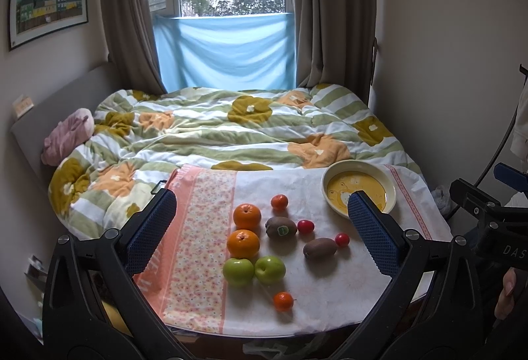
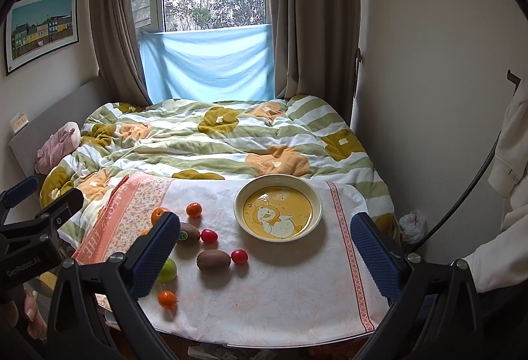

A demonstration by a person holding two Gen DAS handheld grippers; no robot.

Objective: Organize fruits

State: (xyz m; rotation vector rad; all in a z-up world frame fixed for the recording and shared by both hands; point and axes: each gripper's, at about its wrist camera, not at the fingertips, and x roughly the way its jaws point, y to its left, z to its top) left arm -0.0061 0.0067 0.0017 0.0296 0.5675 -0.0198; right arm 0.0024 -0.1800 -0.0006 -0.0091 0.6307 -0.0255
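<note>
Both grippers' blue-padded fingers [image 1: 374, 229] are spread wide and grasp nothing above the floral tablecloth [image 2: 280, 294], where oranges, green apples, kiwis and cherry tomatoes lie left of the cream-rimmed yellow cartoon bowl [image 2: 278, 207].

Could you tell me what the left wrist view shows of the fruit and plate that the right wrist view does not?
Only the left wrist view shows both large oranges whole and both green apples side by side. Only the right wrist view shows the yellow plate unobstructed, empty, with its full duck picture. Both share the two kiwis, two red cherry tomatoes and two small tangerines on the cloth. The left gripper and right gripper are both open and empty.
</note>
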